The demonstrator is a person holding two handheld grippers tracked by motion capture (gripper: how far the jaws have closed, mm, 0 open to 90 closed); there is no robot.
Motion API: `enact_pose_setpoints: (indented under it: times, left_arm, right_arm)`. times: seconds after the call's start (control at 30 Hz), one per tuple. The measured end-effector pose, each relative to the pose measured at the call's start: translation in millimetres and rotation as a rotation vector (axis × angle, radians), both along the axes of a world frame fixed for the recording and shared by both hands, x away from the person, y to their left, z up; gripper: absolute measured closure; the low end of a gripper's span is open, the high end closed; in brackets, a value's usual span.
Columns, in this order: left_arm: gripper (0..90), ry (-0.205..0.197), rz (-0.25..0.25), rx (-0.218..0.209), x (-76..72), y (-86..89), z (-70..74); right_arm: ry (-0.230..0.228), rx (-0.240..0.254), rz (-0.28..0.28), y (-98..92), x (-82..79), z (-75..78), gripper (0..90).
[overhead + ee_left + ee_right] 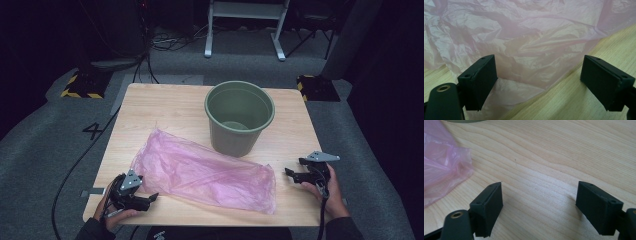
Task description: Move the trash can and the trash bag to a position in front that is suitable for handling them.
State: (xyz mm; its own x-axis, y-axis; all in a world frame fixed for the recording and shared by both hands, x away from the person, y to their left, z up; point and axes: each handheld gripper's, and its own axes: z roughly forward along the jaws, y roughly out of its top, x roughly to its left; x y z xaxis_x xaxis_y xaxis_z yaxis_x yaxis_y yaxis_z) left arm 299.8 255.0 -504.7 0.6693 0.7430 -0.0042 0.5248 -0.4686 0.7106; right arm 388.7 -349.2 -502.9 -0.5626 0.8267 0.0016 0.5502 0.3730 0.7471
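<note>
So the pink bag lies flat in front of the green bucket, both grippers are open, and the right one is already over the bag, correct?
Not quite. It is the left gripper that is over the bag, as the left gripper view shows. The right gripper is open over bare table, beside the bag's edge. The bucket part holds.

A thin, translucent pink plastic bag [207, 172] is lying crinkled and faintly glossy across a pale wood-grain surface [165, 107] that is showing a smooth, matt finish. Beside it, a dull green plastic bucket [239, 118] is standing with a smooth, low-sheen wall. The left hand-held gripper [539, 82] and right hand-held gripper [539, 206] are showing matt black plastic jaws.
</note>
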Motion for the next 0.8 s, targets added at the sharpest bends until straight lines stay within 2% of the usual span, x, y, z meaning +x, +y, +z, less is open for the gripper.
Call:
enact_pose_setpoints:
  times: [0.07,0.2,0.23,0.33,0.4,0.5,0.57,0.6,0.67,0.7,0.8]
  left_arm:
    - [13.3,-0.001,0.001,-0.001,0.2,-0.2,0.0]
    - [13.3,0.001,0.005,-0.003,0.1,-0.5,-0.1]
    - [13.3,0.001,0.005,-0.004,0.1,-0.5,-0.1]
    - [13.3,0.002,0.005,-0.005,0.1,-0.7,-0.1]
    - [13.3,-0.002,0.001,0.002,0.6,-0.5,0.1]
    - [13.3,-0.002,0.002,-0.001,0.9,-1.3,0.0]
    - [13.3,-0.002,0.004,-0.001,0.9,-1.5,0.0]
    - [13.3,-0.001,0.006,-0.001,0.8,-1.6,0.0]
    - [13.3,-0.002,0.003,0.002,1.0,-1.5,0.1]
    - [13.3,-0.002,0.004,0.003,1.0,-1.6,0.2]
    - [13.3,0.0,0.007,-0.003,0.9,-2.2,-0.1]
  right_arm:
    - [-0.005,0.006,-0.022,-1.4,-0.5,0.4,24.5]
    - [-0.023,0.043,-0.01,-3.8,-3.1,1.7,28.3]
    - [-0.014,0.067,0.002,-3.9,-4.4,2.7,27.8]
    - [-0.025,0.09,0.048,0.2,-9.5,8.4,26.9]
    - [-0.042,0.117,0.099,6.9,-16.5,17.1,26.3]
    - [-0.077,0.107,0.126,13.6,-24.8,29.0,26.0]
    - [-0.079,0.168,0.152,15.5,-28.5,35.2,26.0]
    - [-0.073,0.18,0.167,18.6,-30.3,37.0,25.8]
    - [-0.073,0.118,0.223,35.0,-36.4,36.2,24.1]
    - [-0.073,0.118,0.223,35.0,-36.4,36.2,24.1]
    - [-0.058,0.094,0.281,48.7,-41.3,32.4,22.1]
